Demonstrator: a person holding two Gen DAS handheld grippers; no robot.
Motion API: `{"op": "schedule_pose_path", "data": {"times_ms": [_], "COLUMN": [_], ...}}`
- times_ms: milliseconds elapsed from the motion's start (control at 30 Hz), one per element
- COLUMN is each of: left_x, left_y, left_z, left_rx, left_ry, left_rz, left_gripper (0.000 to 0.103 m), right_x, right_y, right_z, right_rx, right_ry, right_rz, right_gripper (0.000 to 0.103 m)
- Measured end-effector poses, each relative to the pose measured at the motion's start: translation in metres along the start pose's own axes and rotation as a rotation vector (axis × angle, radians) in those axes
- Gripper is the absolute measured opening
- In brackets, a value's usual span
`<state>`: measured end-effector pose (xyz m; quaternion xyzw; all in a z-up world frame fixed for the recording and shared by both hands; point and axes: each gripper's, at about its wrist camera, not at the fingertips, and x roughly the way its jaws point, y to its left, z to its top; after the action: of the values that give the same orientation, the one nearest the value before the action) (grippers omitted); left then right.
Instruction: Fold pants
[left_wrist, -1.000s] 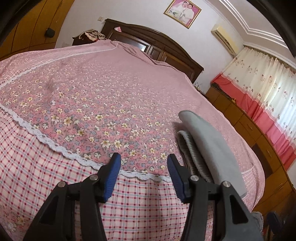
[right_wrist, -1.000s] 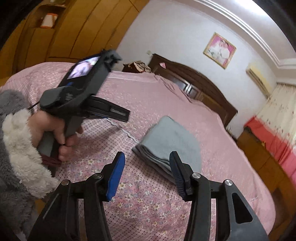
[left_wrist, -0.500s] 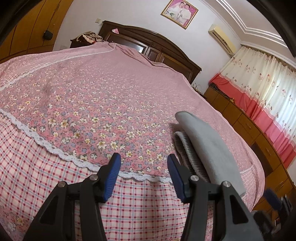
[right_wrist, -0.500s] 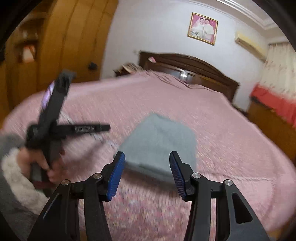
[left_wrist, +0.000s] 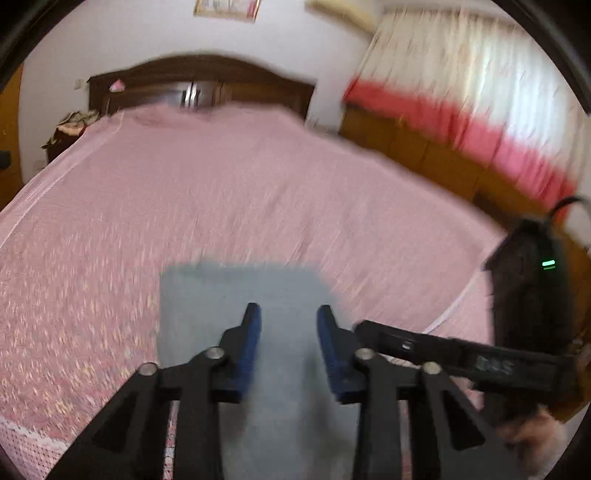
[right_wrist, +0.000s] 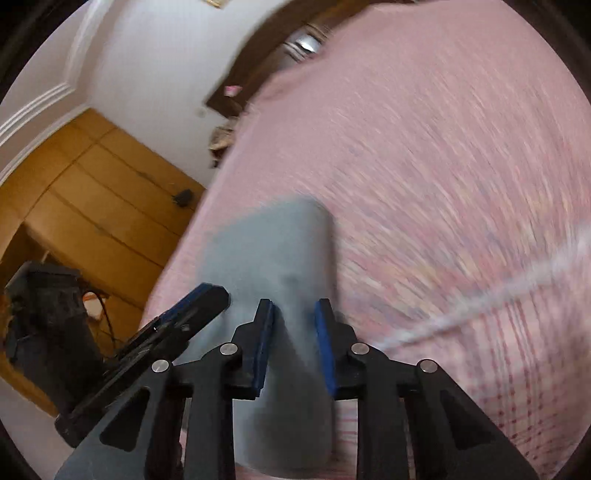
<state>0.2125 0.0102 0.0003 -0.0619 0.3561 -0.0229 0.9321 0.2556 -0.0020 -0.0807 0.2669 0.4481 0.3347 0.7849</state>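
Note:
The grey pants (left_wrist: 236, 295) lie folded into a compact rectangle on the pink bedspread (left_wrist: 221, 192). My left gripper (left_wrist: 288, 317) is open, its blue pads (left_wrist: 251, 339) hovering over the near part of the pants. My right gripper (right_wrist: 293, 314) is open too, above the same grey pants (right_wrist: 273, 243) from the other side. The right gripper's body (left_wrist: 461, 354) shows at the right of the left wrist view; the left gripper's body (right_wrist: 162, 332) shows at the left of the right wrist view. Both views are motion-blurred.
A dark wooden headboard (left_wrist: 199, 77) stands at the far end of the bed. Wooden drawers (left_wrist: 413, 144) under red-and-white curtains (left_wrist: 461, 92) run along the right. A wooden wardrobe (right_wrist: 92, 206) stands on the left side. A white lace seam (right_wrist: 480, 306) crosses the bedspread.
Both grippers have swung fast toward the folded pants and now point at them from close by, side by side. The pants have not moved. Both stay open.

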Motion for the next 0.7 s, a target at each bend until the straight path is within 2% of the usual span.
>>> {"op": "schedule_pose_path", "data": {"times_ms": [33,67,133,200,267,300,333,367,433,500,533,633,700], "left_x": [0.013,0.024,0.023,0.016,0.006,0.002,-0.002,-0.003,0.013,0.016,0.016,0.005,-0.007], "left_y": [0.003,0.009,0.021,0.024,0.02,0.02,0.02,0.021,0.028,0.032,0.033,0.031,0.026], "left_z": [-0.008,-0.017,-0.028,-0.024,-0.017,-0.015,-0.014,-0.014,-0.021,-0.026,-0.026,-0.018,-0.008], "left_rx": [0.0,-0.009,-0.057,-0.064,-0.035,-0.029,-0.026,-0.026,-0.022,-0.021,-0.024,-0.04,-0.046], "left_ry": [0.044,0.073,0.029,0.037,0.028,0.018,0.004,0.006,0.089,0.08,0.081,0.084,0.048], "left_rz": [0.039,0.044,-0.002,0.016,0.077,0.082,0.068,0.055,0.063,0.053,0.053,0.075,0.041], "left_gripper": [0.023,0.021,0.017,0.017,0.017,0.018,0.019,0.02,0.02,0.02,0.02,0.02,0.02], "right_x": [-0.001,-0.004,-0.008,-0.018,-0.025,-0.025,-0.022,-0.016,-0.005,-0.011,-0.018,-0.036,-0.044], "right_y": [-0.008,-0.008,0.005,0.021,0.039,0.045,0.049,0.047,0.035,0.017,0.016,0.025,0.027], "right_z": [-0.004,-0.004,-0.001,0.009,0.018,0.021,0.02,0.019,0.016,0.013,0.013,0.021,0.031], "right_rx": [0.024,0.018,-0.022,-0.051,-0.11,-0.144,-0.162,-0.174,-0.142,-0.019,0.0,-0.052,-0.069], "right_ry": [-0.008,-0.006,0.008,-0.009,-0.026,-0.024,-0.016,0.002,0.038,0.043,0.033,0.008,-0.016], "right_rz": [0.002,0.005,-0.039,-0.035,0.042,0.07,0.066,0.027,-0.014,0.034,0.059,0.058,0.073], "right_gripper": [0.024,0.024,0.024,0.022,0.022,0.022,0.022,0.022,0.016,0.014,0.014,0.014,0.014]}}
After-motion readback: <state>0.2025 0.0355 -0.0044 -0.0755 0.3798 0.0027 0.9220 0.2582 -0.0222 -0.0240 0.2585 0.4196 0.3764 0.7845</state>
